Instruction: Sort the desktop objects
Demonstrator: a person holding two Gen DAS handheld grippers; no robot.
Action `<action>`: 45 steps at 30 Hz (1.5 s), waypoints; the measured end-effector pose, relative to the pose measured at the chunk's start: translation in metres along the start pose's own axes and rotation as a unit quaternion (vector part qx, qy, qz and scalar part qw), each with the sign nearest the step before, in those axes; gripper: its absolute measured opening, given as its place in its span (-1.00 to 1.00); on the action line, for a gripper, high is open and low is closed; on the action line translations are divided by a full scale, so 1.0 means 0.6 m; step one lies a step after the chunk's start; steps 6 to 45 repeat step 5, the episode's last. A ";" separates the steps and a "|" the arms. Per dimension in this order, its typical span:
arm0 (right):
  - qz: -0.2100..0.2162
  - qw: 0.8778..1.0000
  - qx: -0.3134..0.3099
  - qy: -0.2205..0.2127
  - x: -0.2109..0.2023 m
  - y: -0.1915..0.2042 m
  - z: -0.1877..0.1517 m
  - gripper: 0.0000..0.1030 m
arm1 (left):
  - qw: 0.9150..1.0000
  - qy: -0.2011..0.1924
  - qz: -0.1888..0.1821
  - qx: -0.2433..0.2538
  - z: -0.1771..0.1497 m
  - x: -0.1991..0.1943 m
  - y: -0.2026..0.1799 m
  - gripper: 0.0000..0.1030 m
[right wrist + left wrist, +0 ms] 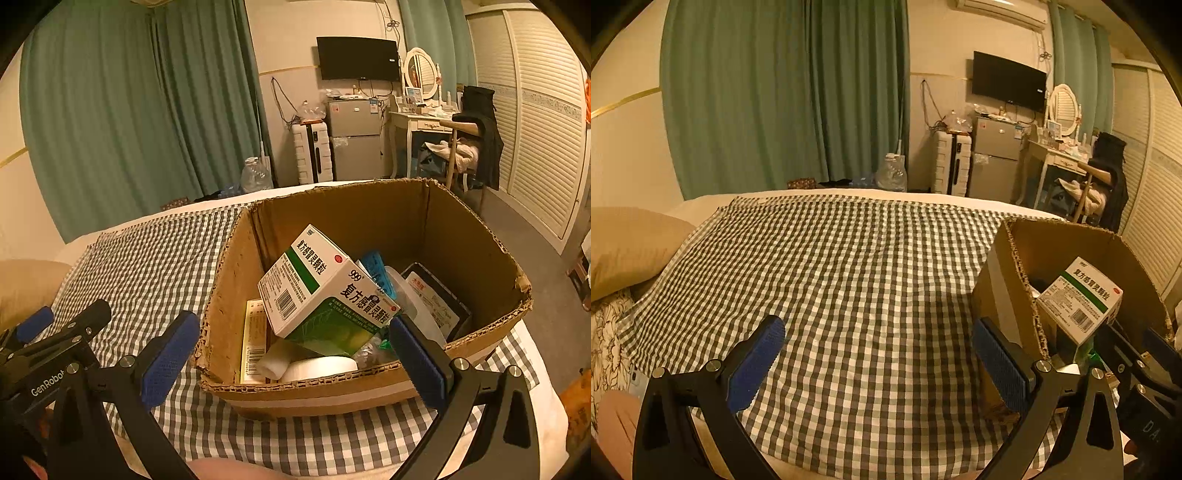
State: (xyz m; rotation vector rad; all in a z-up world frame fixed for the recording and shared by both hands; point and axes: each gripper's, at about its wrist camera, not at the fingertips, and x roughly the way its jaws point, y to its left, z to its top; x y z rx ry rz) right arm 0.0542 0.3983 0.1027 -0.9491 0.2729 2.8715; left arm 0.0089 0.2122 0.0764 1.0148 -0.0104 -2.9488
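A brown cardboard box (476,243) stands on the checked cloth (155,258). Inside it a white and green medicine box (317,288) leans on other items: a roll of white tape (317,367), a yellow-edged pack (255,332), a blue item (376,269) and a flat dark packet (439,299). My right gripper (291,354) is open, its blue pads spread in front of the box's near wall, holding nothing. My left gripper (879,354) is open over the bare checked cloth (849,266), left of the cardboard box (1008,295), where the medicine box (1078,299) shows.
A tan pillow (628,247) lies at the left of the bed. Green curtains (783,92), a small fridge (354,140), a white suitcase (312,151), a dressing table (417,122) and louvred wardrobe doors (543,122) stand beyond. The left gripper's body (55,347) is at my right view's left edge.
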 end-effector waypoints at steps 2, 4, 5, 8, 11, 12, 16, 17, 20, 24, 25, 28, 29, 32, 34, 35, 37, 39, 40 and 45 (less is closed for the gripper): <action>0.001 1.000 0.000 0.001 0.001 0.002 -0.001 0.99 | 1.000 0.006 -0.008 -0.006 -0.001 0.002 0.004 1.00; 0.003 1.000 0.003 0.002 0.002 0.003 -0.002 0.99 | 1.000 0.000 -0.018 -0.017 -0.002 -0.002 0.010 1.00; 0.002 1.000 0.004 0.003 0.003 0.005 -0.003 0.99 | 1.000 -0.007 -0.016 -0.019 -0.001 -0.005 0.012 1.00; 0.002 1.000 0.004 0.003 0.003 0.005 -0.003 0.99 | 1.000 -0.007 -0.016 -0.019 -0.001 -0.005 0.012 1.00; 0.002 1.000 0.004 0.003 0.003 0.005 -0.003 0.99 | 1.000 -0.007 -0.016 -0.019 -0.001 -0.005 0.012 1.00; 0.002 1.000 0.004 0.003 0.003 0.005 -0.003 0.99 | 1.000 -0.007 -0.016 -0.019 -0.001 -0.005 0.012 1.00; 0.002 1.000 0.004 0.003 0.003 0.005 -0.003 0.99 | 1.000 -0.007 -0.016 -0.019 -0.001 -0.005 0.012 1.00; 0.002 1.000 0.004 0.003 0.003 0.005 -0.003 0.99 | 1.000 -0.007 -0.016 -0.019 -0.001 -0.005 0.012 1.00; 0.002 1.000 0.004 0.003 0.003 0.005 -0.003 0.99 | 1.000 -0.007 -0.016 -0.019 -0.001 -0.005 0.012 1.00; 0.002 1.000 0.004 0.003 0.003 0.005 -0.003 0.99 | 1.000 -0.007 -0.016 -0.019 -0.001 -0.005 0.012 1.00; 0.002 1.000 0.004 0.003 0.003 0.005 -0.003 0.99 | 1.000 -0.007 -0.016 -0.019 -0.001 -0.005 0.012 1.00; 0.002 1.000 0.004 0.003 0.003 0.005 -0.003 0.99 | 1.000 -0.007 -0.016 -0.019 -0.001 -0.005 0.012 1.00; 0.002 1.000 0.004 0.003 0.003 0.005 -0.003 0.99 | 1.000 -0.007 -0.016 -0.019 -0.001 -0.005 0.012 1.00; 0.002 1.000 0.004 0.003 0.003 0.005 -0.003 0.99 | 1.000 -0.007 -0.016 -0.019 -0.001 -0.005 0.012 1.00; 0.002 1.000 0.004 0.003 0.003 0.005 -0.003 0.99 | 1.000 -0.007 -0.016 -0.019 -0.001 -0.005 0.012 1.00; 0.002 1.000 0.004 0.003 0.003 0.005 -0.003 0.99 | 1.000 -0.007 -0.016 -0.019 -0.001 -0.005 0.012 1.00; 0.002 1.000 0.004 0.003 0.003 0.005 -0.003 0.99 | 1.000 -0.007 -0.016 -0.019 -0.001 -0.005 0.012 1.00; 0.002 1.000 0.004 0.003 0.003 0.005 -0.003 0.99 | 1.000 -0.007 -0.016 -0.019 -0.001 -0.005 0.012 1.00; 0.002 1.000 0.004 0.003 0.003 0.005 -0.003 0.99 | 1.000 -0.007 -0.016 -0.019 -0.001 -0.005 0.012 1.00; 0.002 1.000 0.004 0.003 0.003 0.005 -0.003 0.99 | 1.000 -0.007 -0.016 -0.019 -0.001 -0.005 0.012 1.00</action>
